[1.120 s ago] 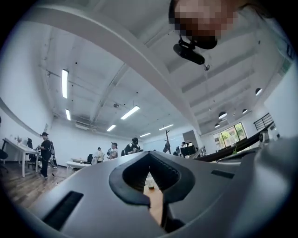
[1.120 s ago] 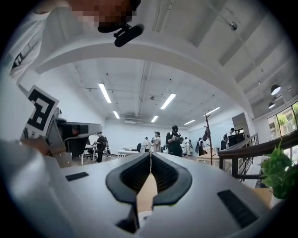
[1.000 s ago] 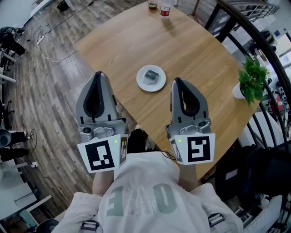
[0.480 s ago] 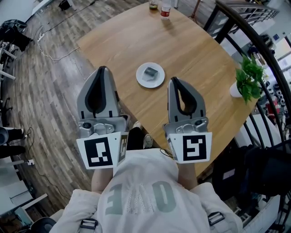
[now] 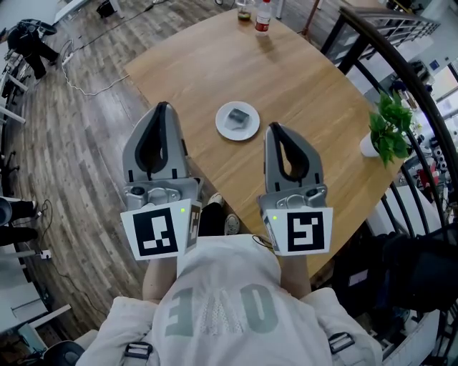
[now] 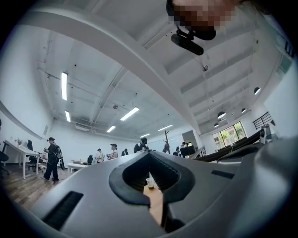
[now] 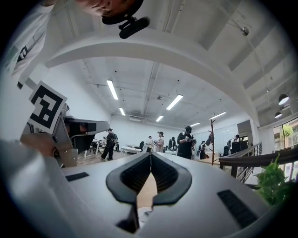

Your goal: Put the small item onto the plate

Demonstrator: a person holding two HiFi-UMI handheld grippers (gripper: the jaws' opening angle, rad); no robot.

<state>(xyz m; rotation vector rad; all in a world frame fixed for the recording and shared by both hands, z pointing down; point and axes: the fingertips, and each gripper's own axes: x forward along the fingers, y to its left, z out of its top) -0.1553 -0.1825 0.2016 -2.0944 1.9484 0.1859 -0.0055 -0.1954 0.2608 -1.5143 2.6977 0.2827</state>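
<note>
The left hand-held gripper (image 5: 161,107) is shut, its jaw tips together with nothing between them; its own view shows the dark pads (image 6: 160,174) meeting at the front, with only a sliver of wood and a far cup (image 6: 150,182) visible through the gap lower down. The right hand-held gripper (image 5: 274,127) is likewise closed and empty, its tips meeting in a line in the right gripper view (image 7: 150,155). Both are held off the bench (image 5: 300,78), touching nothing, the left one out past the bench's edge over the plank floor (image 5: 79,164).

Each marker cube (image 5: 155,234) carries a black-and-white square pattern. The person's shirt (image 5: 215,307) bears large pale letters, seen upside down and not readable as a word. A bottle (image 5: 264,14) at the far edge has a red label whose print is too small to read.

The small item (image 5: 238,116) is a grey, blocky piece with a slightly glossy top. It lies in the middle of the white round plate (image 5: 222,126), which stands on the wooden bench ahead of and between the two grippers, apart from both
</note>
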